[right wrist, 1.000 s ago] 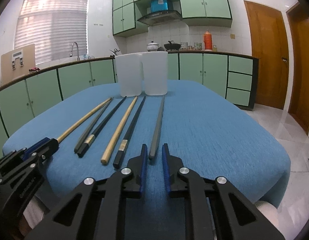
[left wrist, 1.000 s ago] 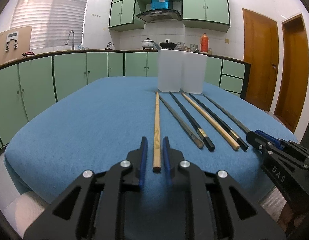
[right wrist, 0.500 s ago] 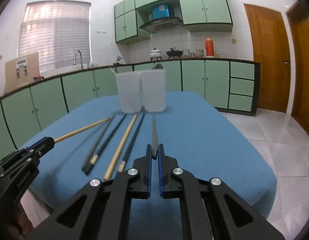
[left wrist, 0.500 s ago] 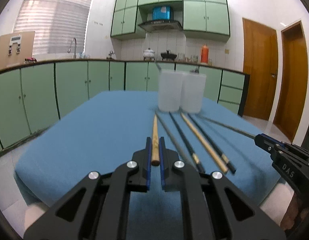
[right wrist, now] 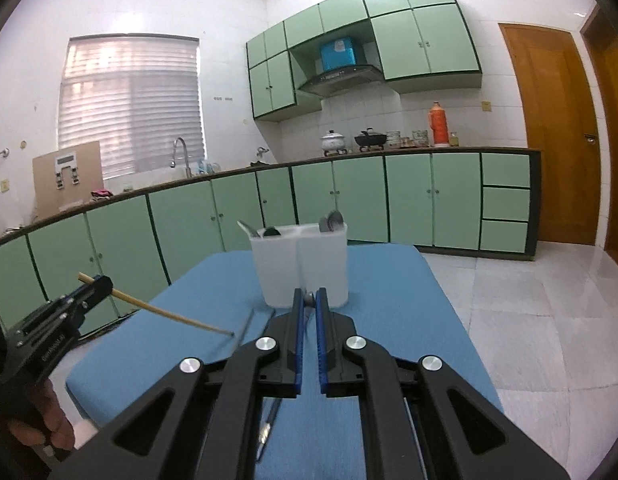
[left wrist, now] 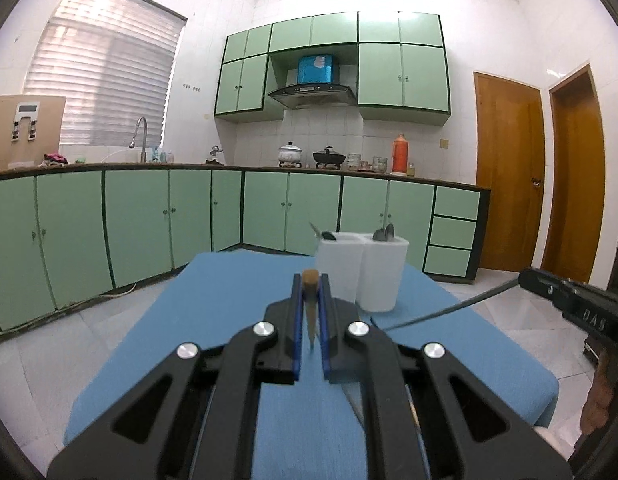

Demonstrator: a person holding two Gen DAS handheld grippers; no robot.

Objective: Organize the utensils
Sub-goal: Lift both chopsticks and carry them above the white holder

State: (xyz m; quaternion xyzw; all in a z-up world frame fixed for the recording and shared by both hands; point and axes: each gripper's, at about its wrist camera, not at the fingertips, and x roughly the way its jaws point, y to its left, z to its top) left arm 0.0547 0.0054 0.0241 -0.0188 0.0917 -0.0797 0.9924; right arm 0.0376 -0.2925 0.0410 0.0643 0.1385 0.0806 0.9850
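Observation:
My left gripper is shut on a light wooden chopstick, held in the air above the blue table; the stick slants down, as the right wrist view shows. My right gripper is shut on a grey chopstick; the left wrist view shows that stick slanting down from it. Two white holders with spoons in them stand at the table's far end, just beyond both grippers. Other chopsticks lie on the cloth beneath, mostly hidden.
The table's edges drop to a tiled floor on the right. Green kitchen cabinets line the far wall. Wooden doors stand at the right.
Both grippers have risen high above the table with their chopsticks, which now hang tilted downward. A second ago both were open, low on the cloth around the stick ends.

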